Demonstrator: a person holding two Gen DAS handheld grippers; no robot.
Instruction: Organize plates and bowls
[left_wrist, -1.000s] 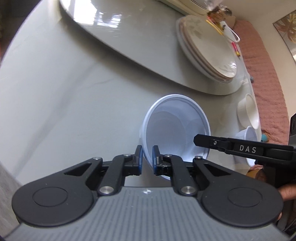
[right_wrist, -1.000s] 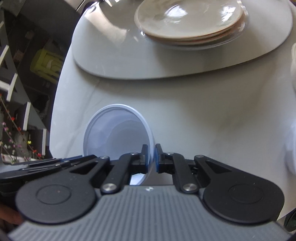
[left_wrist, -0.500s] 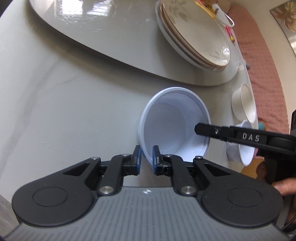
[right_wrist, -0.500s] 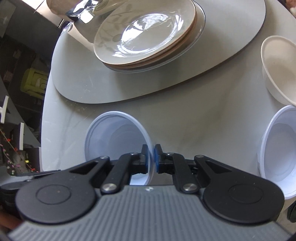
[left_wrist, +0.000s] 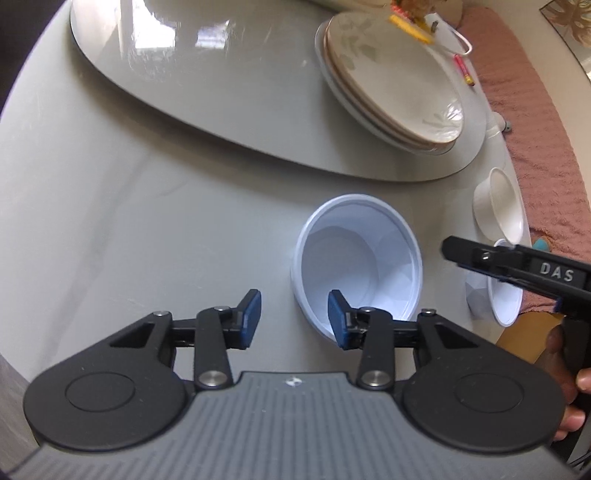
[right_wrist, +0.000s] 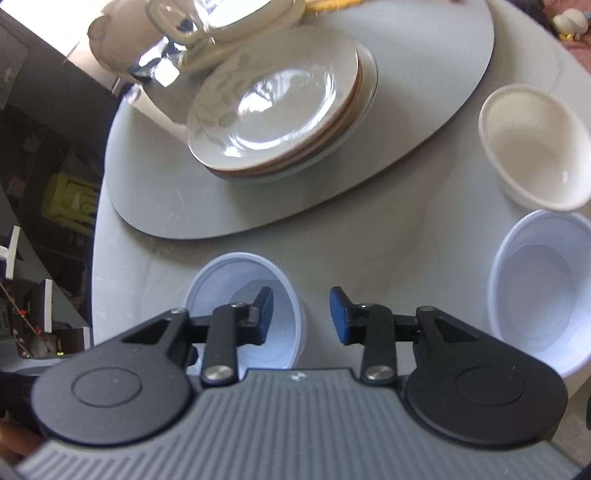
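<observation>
A pale blue plastic bowl (left_wrist: 356, 258) stands upright on the grey table; it also shows in the right wrist view (right_wrist: 240, 284). My left gripper (left_wrist: 294, 319) is open, its jaws astride the bowl's near left rim. My right gripper (right_wrist: 301, 315) is open, its jaws astride the bowl's right rim. A second blue bowl (right_wrist: 543, 288) and a cream bowl (right_wrist: 532, 144) stand to the right. A stack of cream plates (right_wrist: 277, 103) sits on the grey turntable (right_wrist: 162, 199).
A teapot and cup (right_wrist: 207, 26) stand behind the plates on the turntable. A pink cloth (left_wrist: 532, 122) lies beyond the table's right edge. The table edge runs along the left, with dark furniture (right_wrist: 44, 155) below it.
Both grippers were shut on the blue bowl's rim, holding it tilted; now both have opened and the bowl rests upright on the table.
</observation>
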